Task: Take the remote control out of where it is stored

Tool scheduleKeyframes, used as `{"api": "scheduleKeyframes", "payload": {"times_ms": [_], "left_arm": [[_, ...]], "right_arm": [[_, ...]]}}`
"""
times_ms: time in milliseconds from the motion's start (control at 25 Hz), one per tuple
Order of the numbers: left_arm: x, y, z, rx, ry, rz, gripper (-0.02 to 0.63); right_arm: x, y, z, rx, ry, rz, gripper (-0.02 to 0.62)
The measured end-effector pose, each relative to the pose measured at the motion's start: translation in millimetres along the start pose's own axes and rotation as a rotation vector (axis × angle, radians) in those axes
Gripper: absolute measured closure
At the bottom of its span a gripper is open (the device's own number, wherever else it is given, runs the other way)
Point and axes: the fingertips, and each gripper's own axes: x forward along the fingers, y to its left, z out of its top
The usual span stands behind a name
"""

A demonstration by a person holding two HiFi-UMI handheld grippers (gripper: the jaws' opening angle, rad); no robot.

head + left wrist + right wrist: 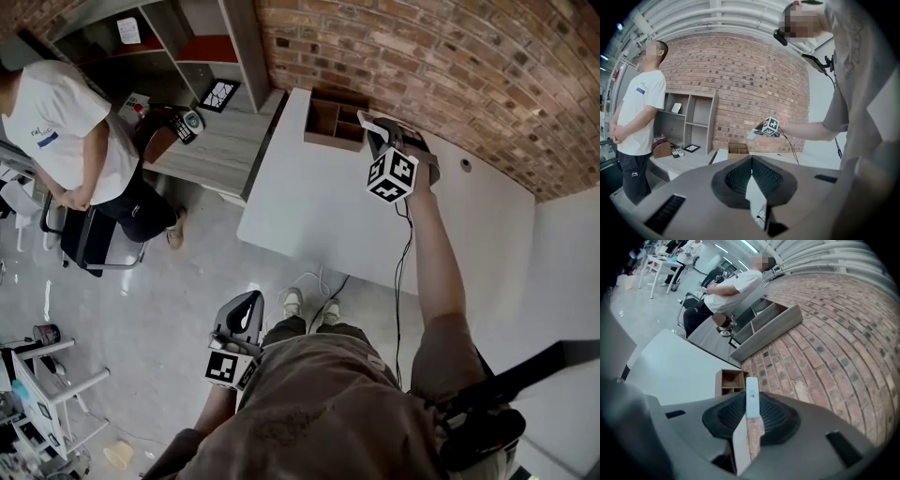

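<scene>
Right gripper (751, 420) pinches remote control (752, 399) by one end, held above wooden organizer (330, 122) at table (309, 220) far edge; left gripper (751, 178) pressed together, empty, low off table; I judge risk: thin end-hold, remote may pivot, slip, drop onto organizer.

Bare white table (309, 216), wooden organizer (330, 120) against brick wall (422, 66) (far edge)

Smooth white plastic remote control (752, 399), wooden box (323, 141), rough brick wall (422, 56), matt table (319, 211).
</scene>
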Motion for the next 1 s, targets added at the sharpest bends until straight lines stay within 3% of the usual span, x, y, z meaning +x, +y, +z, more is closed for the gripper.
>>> {"api": "scheduleKeyframes", "payload": {"times_ms": [360,800,1000], "left_arm": [[9.1,-10.9,7.0,0.041,-0.027,-0.072,0.595],[20.7,-25.4,6.9,0.109,-0.023,-0.161,0.595],[22.8,-36.6,11.3,0.123,-0.039,-0.199,0.595]], "right_arm": [[-97.0,-5.5,36.3,-0.005,-0.096,-0.131,0.503],[-206.9,-24.1,49.3,-0.023,-0.139,-0.282,0.503],[-249.8,-22.0,55.2,0.0,-0.151,-0.309,0.503]]}}
